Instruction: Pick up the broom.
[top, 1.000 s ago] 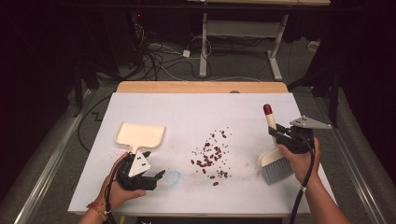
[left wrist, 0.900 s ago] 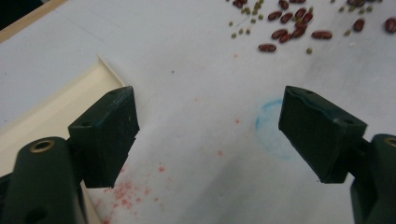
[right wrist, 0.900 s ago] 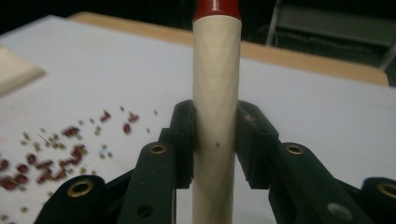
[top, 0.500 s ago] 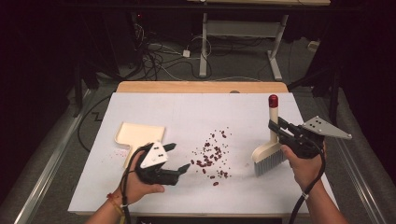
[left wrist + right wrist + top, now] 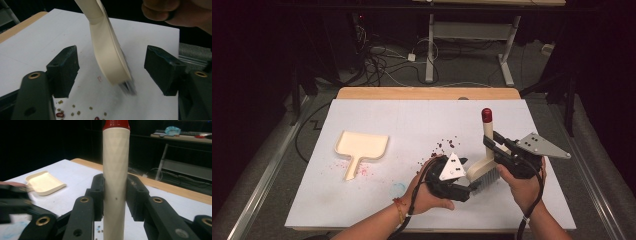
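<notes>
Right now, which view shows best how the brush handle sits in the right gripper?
The right gripper view: the brush handle stands upright, clamped between both jaws. The high view shows the right gripper holding it from afar. The left gripper view shows the brush head and bristles.

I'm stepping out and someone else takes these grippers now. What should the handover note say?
Right gripper: shut on the brush handle, which stands upright, bristles down by the beans.
Left gripper: jaws have just been closing, not yet gripping; the brush head sits between them, pads clear of it.
Dustpan: lying at the left of the white table, away from both grippers.
Beans: scattered mid-table beside the brush, some under the left gripper.
Done: brush picked up.
Left: likely sweep the beans together and into the dustpan.
</notes>
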Motion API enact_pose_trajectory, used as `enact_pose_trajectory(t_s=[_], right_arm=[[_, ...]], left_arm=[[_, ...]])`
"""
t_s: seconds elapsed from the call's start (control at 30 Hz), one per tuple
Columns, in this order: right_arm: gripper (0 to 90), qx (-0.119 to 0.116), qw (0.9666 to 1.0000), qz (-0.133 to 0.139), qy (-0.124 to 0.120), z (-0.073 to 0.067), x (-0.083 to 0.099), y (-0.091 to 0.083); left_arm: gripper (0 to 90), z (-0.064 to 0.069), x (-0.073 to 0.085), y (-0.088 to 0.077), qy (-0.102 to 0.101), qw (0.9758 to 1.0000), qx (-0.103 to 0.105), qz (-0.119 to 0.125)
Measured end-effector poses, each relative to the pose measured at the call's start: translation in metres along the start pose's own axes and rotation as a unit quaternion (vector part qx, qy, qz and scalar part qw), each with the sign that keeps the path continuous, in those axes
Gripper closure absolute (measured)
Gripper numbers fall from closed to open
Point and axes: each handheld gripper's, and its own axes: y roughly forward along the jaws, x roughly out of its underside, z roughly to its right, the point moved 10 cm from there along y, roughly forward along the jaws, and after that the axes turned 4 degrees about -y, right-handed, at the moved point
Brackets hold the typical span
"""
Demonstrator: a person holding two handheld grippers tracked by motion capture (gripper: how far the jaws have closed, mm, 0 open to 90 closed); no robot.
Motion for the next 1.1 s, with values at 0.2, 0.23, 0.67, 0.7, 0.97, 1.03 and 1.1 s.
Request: enact_pose_trajectory(t_s=[0.2,0.23,0.67,0.7,0.97,1.03,1.1], right_arm=[[70.4,-0.005,0.9998,0.009,-0.019,-0.019,-0.005,-0.001],[70.3,-0.012,0.9996,0.008,-0.023,-0.022,-0.006,-0.001],[70.0,-0.027,0.9985,0.034,-0.032,-0.041,-0.018,-0.009],[70.0,-0.027,0.9985,0.034,-0.032,-0.041,-0.018,-0.009],[54.9,-0.116,0.9892,0.024,-0.086,-0.048,-0.018,-0.013],[50.7,-0.158,0.9828,0.019,-0.093,-0.051,-0.015,-0.017],[47.5,-0.178,0.9775,0.000,-0.113,-0.051,-0.009,-0.018]], left_arm=[[40.5,-0.005,0.001,0.016,-0.015,0.9996,-0.022,0.008],[41.3,-0.007,0.001,0.017,-0.020,0.9994,-0.027,0.012],[61.8,-0.016,0.003,0.004,-0.017,0.9996,-0.013,0.019],[61.8,-0.018,0.004,0.002,-0.020,0.9996,-0.009,0.017],[65.2,-0.018,0.012,-0.014,0.012,0.9996,0.022,-0.012],[65.2,-0.017,0.014,-0.021,0.025,0.9991,0.030,-0.018],[65.3,-0.017,0.017,-0.028,0.040,0.9981,0.039,-0.026]])
